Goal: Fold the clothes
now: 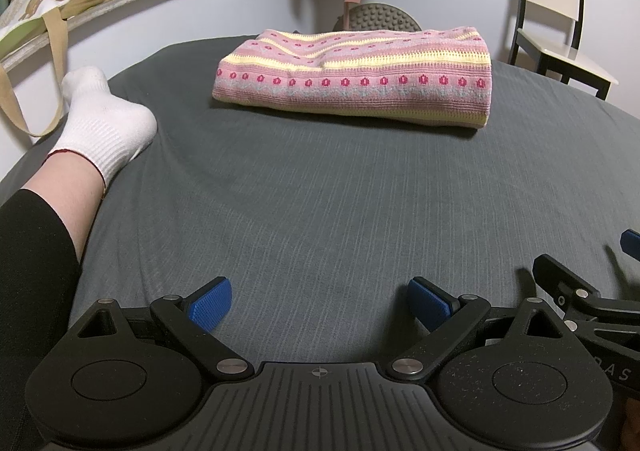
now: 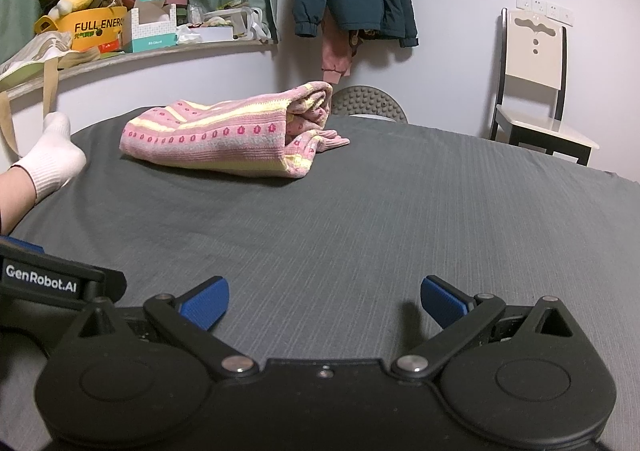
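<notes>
Bare grey bedsheet (image 2: 360, 211) lies open ahead; only the socked foot (image 1: 108, 123) blocks the left.

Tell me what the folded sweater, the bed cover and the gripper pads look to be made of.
Folded sweater: knitted yarn, probably wool or acrylic; visible stitch rows and a woven-in pattern, matte.
Bed cover: woven cloth, likely cotton; fine ribbed lines, matte grey.
Pads of the left gripper: blue rubber or plastic, with a fine gridded texture.

The left gripper (image 1: 320, 303) and right gripper (image 2: 324, 301) are black with ribbed blue pads, silver pivot screws and white GenRobot.AI lettering; the person wears a white sock (image 1: 106, 123) and black legging (image 1: 32, 271)
</notes>
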`<state>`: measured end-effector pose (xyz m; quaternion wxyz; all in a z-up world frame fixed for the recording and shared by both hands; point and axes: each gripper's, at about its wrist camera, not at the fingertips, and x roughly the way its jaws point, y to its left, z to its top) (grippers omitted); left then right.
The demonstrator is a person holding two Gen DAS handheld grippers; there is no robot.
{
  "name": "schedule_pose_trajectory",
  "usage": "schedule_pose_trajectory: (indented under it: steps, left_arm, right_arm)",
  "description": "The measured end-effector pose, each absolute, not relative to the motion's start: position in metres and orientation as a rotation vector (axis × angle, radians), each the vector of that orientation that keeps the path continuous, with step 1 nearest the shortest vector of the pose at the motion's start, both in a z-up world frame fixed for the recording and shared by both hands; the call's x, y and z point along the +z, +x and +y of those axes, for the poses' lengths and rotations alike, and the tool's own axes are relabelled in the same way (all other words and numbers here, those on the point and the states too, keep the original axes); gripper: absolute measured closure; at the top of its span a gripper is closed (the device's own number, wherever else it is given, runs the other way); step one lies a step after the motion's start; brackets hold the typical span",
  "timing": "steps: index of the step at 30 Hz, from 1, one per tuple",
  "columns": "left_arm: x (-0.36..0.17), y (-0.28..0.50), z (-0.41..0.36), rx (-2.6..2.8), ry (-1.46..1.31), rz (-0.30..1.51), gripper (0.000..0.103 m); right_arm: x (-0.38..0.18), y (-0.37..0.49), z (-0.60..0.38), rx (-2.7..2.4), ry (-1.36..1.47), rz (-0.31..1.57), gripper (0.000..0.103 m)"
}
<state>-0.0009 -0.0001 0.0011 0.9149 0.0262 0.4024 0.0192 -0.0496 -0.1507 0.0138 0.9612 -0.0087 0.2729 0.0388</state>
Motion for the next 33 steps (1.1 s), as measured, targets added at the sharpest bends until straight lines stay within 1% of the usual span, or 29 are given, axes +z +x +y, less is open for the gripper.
schedule_pose_trajectory:
  steps: [15, 21, 24, 27, 30, 33]
  left_arm:
    - [0.003, 0.0, 0.001, 0.037, 0.046, 0.828, 0.008]
    - [0.018, -0.006, -0.001, 0.037, 0.063, 0.793, 0.008]
    - [0.036, -0.018, -0.002, 0.033, 0.064, 0.75, 0.008]
    - [0.061, -0.035, -0.002, 0.018, 0.044, 0.697, 0.008]
    - [0.097, -0.063, -0.004, 0.008, 0.017, 0.626, 0.008]
    - [0.147, -0.104, -0.005, -0.028, -0.003, 0.532, 0.008]
  right_arm:
    - [0.018, -0.053, -0.149, 0.064, -0.028, 0.528, 0.0]
    - [0.026, -0.063, -0.152, 0.066, 0.013, 0.505, 0.0]
    - [0.04, -0.074, -0.157, 0.082, 0.044, 0.492, 0.0]
    - [0.066, -0.096, -0.164, 0.084, 0.067, 0.42, 0.0]
    - [0.104, -0.13, -0.172, 0.084, 0.088, 0.305, 0.0]
    - [0.147, -0.169, -0.18, 0.076, 0.155, 0.215, 0.0]
